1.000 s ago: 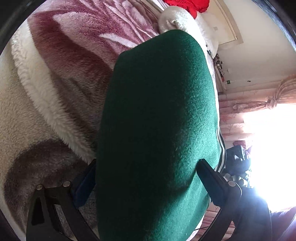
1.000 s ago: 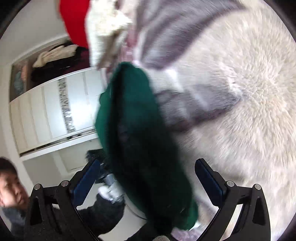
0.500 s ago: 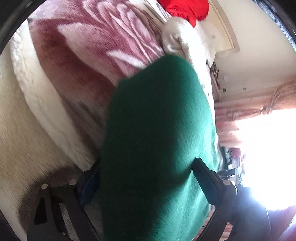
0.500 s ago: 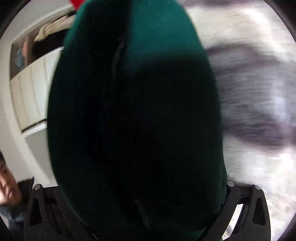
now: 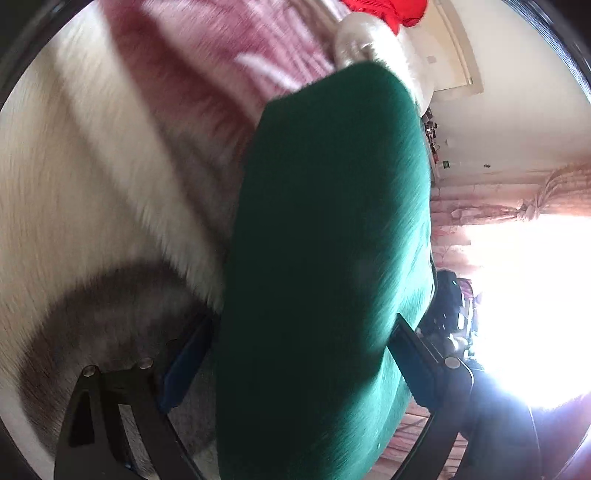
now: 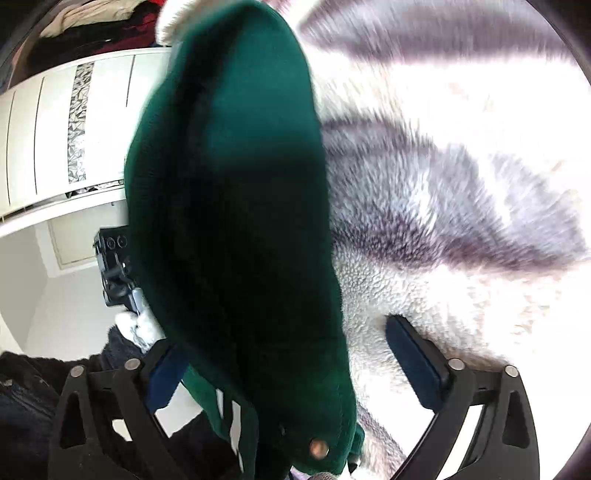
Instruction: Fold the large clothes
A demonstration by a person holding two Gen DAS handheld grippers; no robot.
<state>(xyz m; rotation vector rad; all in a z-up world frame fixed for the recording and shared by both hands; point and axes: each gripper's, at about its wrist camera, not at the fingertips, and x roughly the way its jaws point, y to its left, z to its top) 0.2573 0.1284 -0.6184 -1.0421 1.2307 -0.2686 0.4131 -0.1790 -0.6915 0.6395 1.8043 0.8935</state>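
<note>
A dark green garment hangs in the air and fills the middle of the left wrist view. It passes between the wide-apart fingers of my left gripper. The same garment hangs in the right wrist view, with a metal snap and white stripes at its lower edge. It drapes over the left side of my right gripper, whose fingers also stand wide apart. Where each gripper grips the cloth is hidden by the cloth itself.
A fluffy cream and grey blanket covers the bed below. A pink flowered blanket and a red cloth lie at the far end. A white wardrobe stands to the left, a bright window to the right.
The garment swung across the right wrist view, filling it half a second ago, and now hangs left of centre. Both views blur with motion over the blanket.
</note>
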